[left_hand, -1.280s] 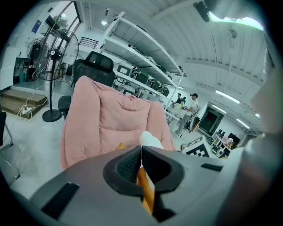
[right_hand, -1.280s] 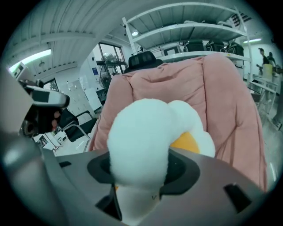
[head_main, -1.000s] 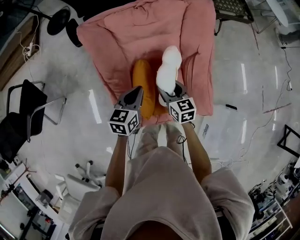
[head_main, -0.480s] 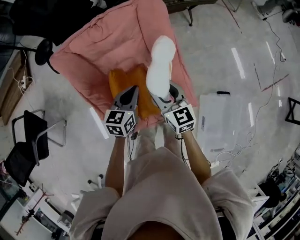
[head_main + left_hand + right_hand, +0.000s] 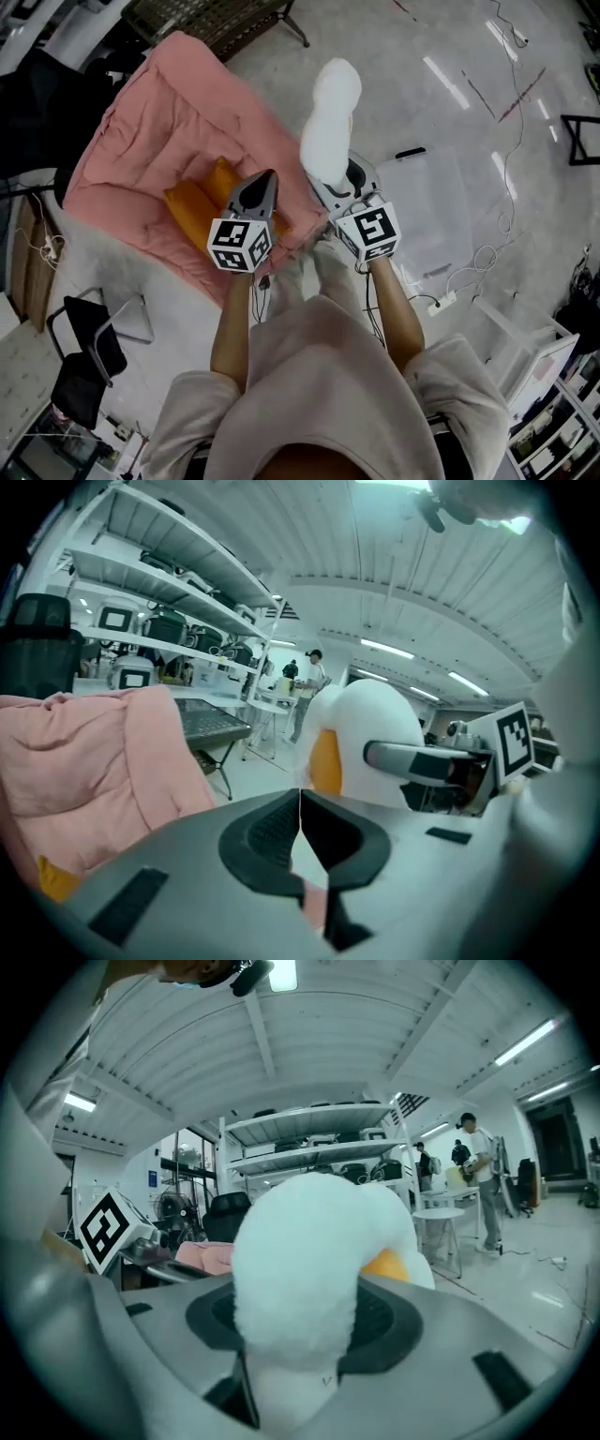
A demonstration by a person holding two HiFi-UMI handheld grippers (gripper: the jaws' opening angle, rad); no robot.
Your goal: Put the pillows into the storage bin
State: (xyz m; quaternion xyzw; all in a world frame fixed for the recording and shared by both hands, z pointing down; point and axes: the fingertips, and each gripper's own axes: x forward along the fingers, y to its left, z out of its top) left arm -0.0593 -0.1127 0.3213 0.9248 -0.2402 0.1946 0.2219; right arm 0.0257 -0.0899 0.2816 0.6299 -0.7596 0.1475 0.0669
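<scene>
Over the floor beside the pink armchair, my right claw grips the white pillow, just swung off the cushions toward the clear bin; left claw pinched shut, empty; orange pillow remains.

We see a pink quilted cover filling the upper left of the head view, and a black chair at the lower left on the pale floor. Thin cables trail across the right, near a white power strip. Loaded shelves line the left gripper view's upper left.
</scene>
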